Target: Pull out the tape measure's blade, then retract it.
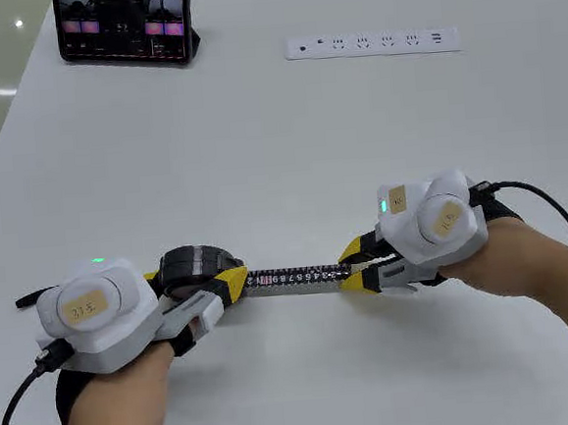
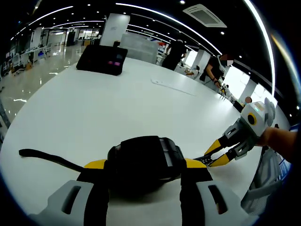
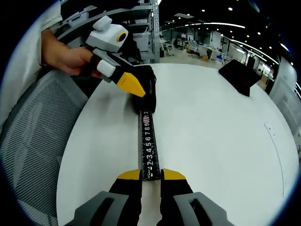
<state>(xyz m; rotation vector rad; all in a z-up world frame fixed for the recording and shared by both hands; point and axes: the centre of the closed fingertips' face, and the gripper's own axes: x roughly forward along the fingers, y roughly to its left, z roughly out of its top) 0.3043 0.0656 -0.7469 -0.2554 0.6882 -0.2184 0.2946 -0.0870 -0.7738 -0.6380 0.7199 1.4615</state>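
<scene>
Yellow-tipped left gripper (image 1: 193, 279) sits at the left of the white table (image 1: 260, 155), jaws closed on the black tape measure case (image 1: 192, 264), one on each side. In the left gripper view the case (image 2: 143, 160) is clamped between the two yellow tips, resting on the table, with a black strap (image 2: 42, 155) trailing off to the left.

The blade (image 1: 294, 276) runs right out of the case, flat and low over the table, bridging the gap between the grippers. Only a short stretch is out. In the right gripper view the dark blade (image 3: 147, 146) with printed numbers runs straight from the case (image 3: 148, 89) to the jaws.

Right gripper (image 1: 352, 266) is at the blade's far end, jaws pinched shut on the blade tip. The right gripper view shows the blade end held between the yellow tips of this gripper (image 3: 151, 175). The end hook itself is too small to make out.

Behind the work, well apart from it: a dark tablet (image 1: 124, 23) at the top left and a white power strip (image 1: 372, 43) at the top right.

Progress, as a judgement: the case is secured and the tip is grabbed, so the pull-out is at least partly done. One moment can't tell whether the blade is going out or coming back in. If it is going out, what's left is more extension, then letting the blade run back into the case. Retraction is not complete, since blade shows outside the case.
</scene>
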